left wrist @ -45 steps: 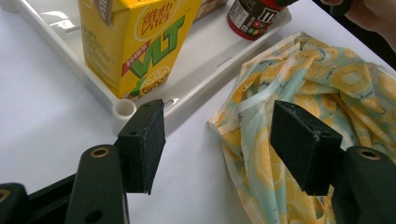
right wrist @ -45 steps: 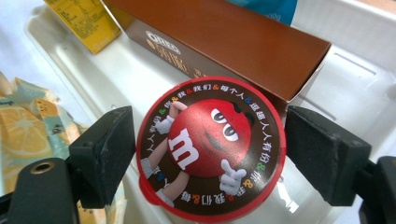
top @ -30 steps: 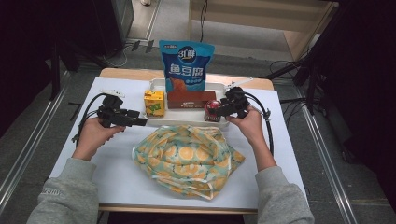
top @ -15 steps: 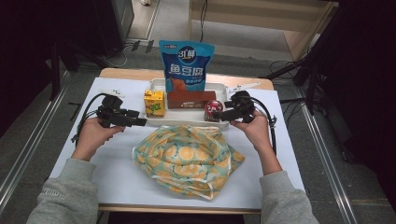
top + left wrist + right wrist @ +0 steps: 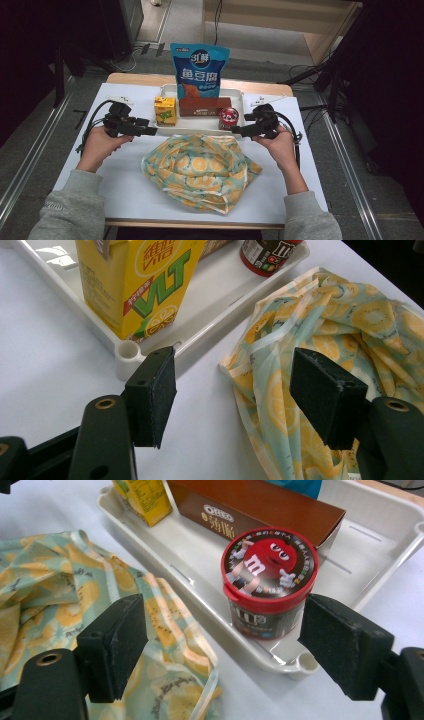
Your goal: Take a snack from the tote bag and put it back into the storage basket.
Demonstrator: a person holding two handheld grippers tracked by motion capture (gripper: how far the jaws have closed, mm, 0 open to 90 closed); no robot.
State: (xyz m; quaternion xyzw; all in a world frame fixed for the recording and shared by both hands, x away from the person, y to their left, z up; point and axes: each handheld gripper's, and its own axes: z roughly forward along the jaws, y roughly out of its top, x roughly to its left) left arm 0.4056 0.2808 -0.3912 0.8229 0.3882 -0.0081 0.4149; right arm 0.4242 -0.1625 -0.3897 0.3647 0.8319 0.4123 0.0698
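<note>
A white tray (image 5: 242, 106) holds a yellow lemon tea carton (image 5: 165, 111), a brown Oreo box (image 5: 204, 106), a red M&M's tub (image 5: 229, 118) and an upright blue snack pouch (image 5: 199, 70). In front of it lies a crumpled lemon-print cloth bag (image 5: 200, 167). My left gripper (image 5: 146, 131) is open at the tray's near left corner, its jaws spanning the gap between the tray (image 5: 210, 295) and the bag's edge (image 5: 350, 315). My right gripper (image 5: 236, 131) is open, just short of the tub (image 5: 270, 580), which stands framed between its jaws. Nothing is held.
The table has a white cover and its wooden far edge (image 5: 140, 78) shows behind the tray. Cables trail from both grippers over the table sides. Bare white surface lies left of the bag (image 5: 120, 170) and right of it (image 5: 305, 165).
My right gripper has drawn back from the tub toward the person and slightly right. The tub, the tray items, the bag and the left gripper stay where they were.
</note>
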